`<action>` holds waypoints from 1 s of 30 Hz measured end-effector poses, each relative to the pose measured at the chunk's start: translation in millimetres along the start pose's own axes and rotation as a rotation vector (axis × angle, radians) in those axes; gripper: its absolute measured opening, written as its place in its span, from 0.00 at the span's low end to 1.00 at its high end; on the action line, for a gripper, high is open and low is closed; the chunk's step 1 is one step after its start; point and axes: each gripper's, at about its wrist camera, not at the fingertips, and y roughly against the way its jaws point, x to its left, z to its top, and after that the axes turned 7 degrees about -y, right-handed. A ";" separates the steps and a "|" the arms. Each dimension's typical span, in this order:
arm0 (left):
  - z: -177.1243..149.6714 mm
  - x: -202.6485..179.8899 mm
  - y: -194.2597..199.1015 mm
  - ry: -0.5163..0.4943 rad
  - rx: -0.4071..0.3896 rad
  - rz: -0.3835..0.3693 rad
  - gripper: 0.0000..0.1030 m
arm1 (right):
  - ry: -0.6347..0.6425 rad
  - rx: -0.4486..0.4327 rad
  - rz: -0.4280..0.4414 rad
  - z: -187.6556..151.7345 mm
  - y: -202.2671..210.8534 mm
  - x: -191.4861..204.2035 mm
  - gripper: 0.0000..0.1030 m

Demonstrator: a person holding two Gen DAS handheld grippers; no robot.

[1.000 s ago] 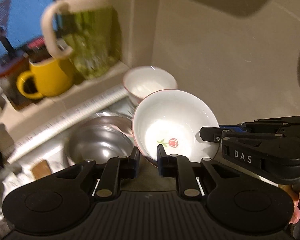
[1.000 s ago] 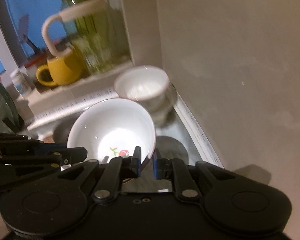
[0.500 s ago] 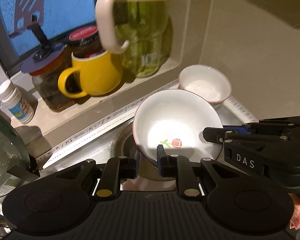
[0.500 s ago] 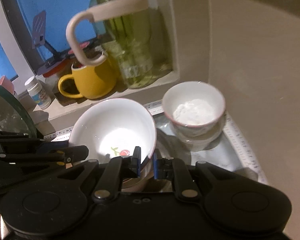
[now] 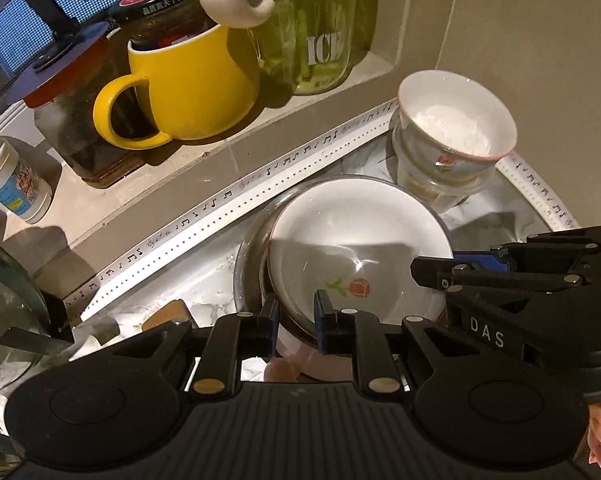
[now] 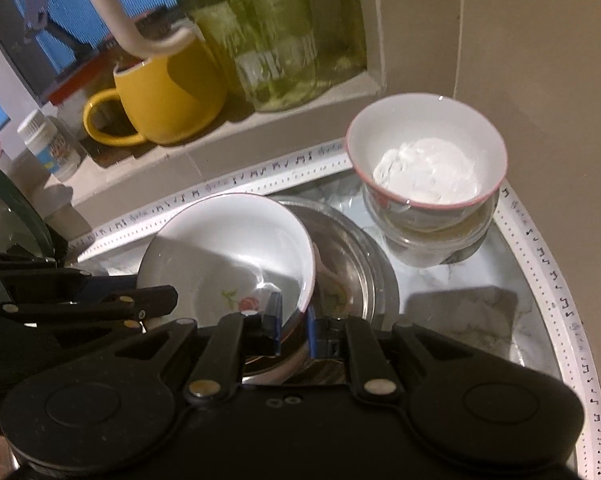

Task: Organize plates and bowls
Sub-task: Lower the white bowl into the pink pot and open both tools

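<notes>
- While both grippers clamp its rim, the white bowl [image 5: 356, 256] with a red flower sits tilted inside a steel bowl [image 6: 352, 264] on the marble counter [image 6: 460, 304].
- Left gripper [image 5: 296, 314]: fingers closed on the near rim, one pad inside, one outside.
- Right gripper [image 6: 294, 320]: fingers pinch the opposite edge of the same bowl; in the left view it reaches in from the right.
- Near the corner wall, a second white bowl [image 6: 424, 152] holding white powder rests on a glass dish [image 6: 432, 244], just beside the steel bowl.
- On the ledge behind stand a yellow mug [image 5: 188, 84], a green-tinted glass jar [image 5: 312, 28], a dark jar [image 5: 76, 120] and a small white bottle [image 5: 12, 180].
</notes>
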 end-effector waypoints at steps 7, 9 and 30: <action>4.6 -2.4 -5.7 -0.043 0.020 0.001 0.16 | -0.022 0.036 0.013 1.0 -8.7 -4.7 0.14; 5.2 -2.4 -6.7 -0.046 0.020 -0.003 0.16 | -0.028 0.045 0.016 1.8 -9.4 -6.2 0.14; 6.7 -4.7 -10.6 -0.067 0.013 0.028 0.18 | 0.003 0.046 -0.006 7.9 5.7 -6.4 0.24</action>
